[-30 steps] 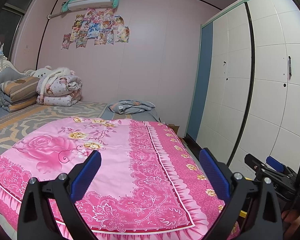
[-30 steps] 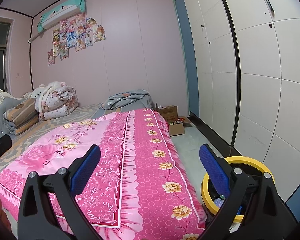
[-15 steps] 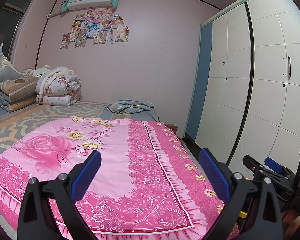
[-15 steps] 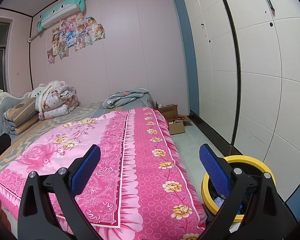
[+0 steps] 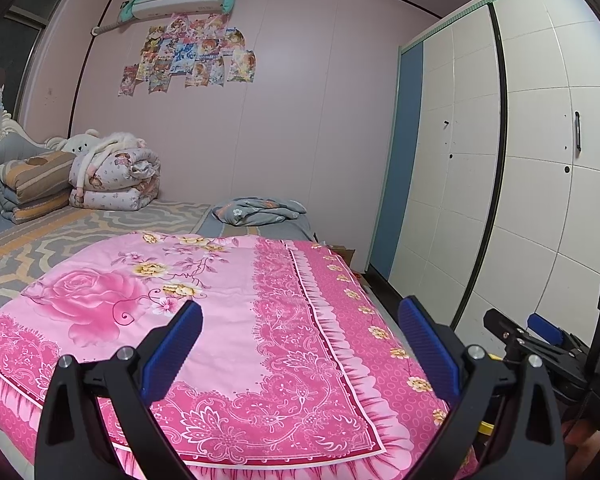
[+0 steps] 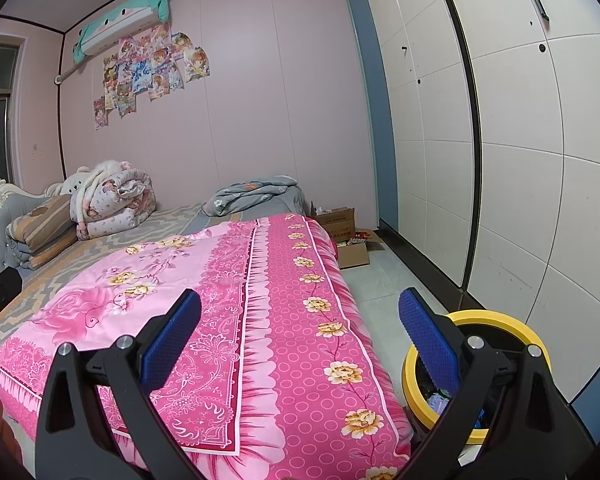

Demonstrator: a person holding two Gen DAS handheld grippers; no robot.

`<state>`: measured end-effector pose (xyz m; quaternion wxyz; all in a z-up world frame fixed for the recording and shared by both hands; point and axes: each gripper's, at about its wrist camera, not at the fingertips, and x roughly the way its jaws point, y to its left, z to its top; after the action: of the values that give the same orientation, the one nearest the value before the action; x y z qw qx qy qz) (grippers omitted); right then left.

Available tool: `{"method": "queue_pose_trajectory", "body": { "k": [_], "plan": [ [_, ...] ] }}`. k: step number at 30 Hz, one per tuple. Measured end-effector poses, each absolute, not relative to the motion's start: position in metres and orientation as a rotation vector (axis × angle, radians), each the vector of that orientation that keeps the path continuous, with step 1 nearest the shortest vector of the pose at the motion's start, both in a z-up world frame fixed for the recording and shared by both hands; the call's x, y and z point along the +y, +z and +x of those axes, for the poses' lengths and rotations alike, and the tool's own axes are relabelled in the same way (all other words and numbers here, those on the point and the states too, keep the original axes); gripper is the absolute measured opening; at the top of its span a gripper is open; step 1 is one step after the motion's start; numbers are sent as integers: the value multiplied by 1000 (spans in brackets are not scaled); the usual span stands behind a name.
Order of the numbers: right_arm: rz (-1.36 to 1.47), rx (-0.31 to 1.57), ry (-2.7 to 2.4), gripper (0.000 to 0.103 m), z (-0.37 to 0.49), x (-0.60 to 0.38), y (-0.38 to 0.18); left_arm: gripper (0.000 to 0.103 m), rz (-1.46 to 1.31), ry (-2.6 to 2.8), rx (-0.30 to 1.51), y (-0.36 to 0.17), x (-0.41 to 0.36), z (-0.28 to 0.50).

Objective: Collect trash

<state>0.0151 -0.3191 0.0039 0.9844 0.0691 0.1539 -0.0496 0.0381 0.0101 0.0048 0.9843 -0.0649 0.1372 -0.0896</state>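
A yellow-rimmed trash bin [image 6: 478,376] stands on the tiled floor [image 6: 384,280] at the foot corner of the bed, between the pink floral quilt [image 6: 260,320] and the white wardrobe [image 6: 500,160]; bits of trash lie inside it, too dark to name. The right gripper [image 6: 300,336] hangs above the quilt's edge, jaws spread wide and holding nothing, its right finger partly covering the bin. The left gripper [image 5: 300,340] hovers over the quilt farther left, jaws likewise released and bare. Up the aisle beside the bed sit open cardboard boxes [image 6: 346,236] with small packets in them. At the far end of the bed lie a crumpled grey blanket [image 6: 256,194], a rolled floral duvet [image 6: 112,200] and folded striped bedding [image 6: 40,228]. Posters [image 6: 148,68] hang under a covered air conditioner [image 6: 120,28].
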Motion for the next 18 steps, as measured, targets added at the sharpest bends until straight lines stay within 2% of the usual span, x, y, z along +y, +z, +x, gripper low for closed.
{"method": "queue_pose_trajectory", "body": {
  "k": [18],
  "plan": [
    [143,317,-101,95,16,-318,-2,95,-133,-218,291,1,11,40]
  ]
}}
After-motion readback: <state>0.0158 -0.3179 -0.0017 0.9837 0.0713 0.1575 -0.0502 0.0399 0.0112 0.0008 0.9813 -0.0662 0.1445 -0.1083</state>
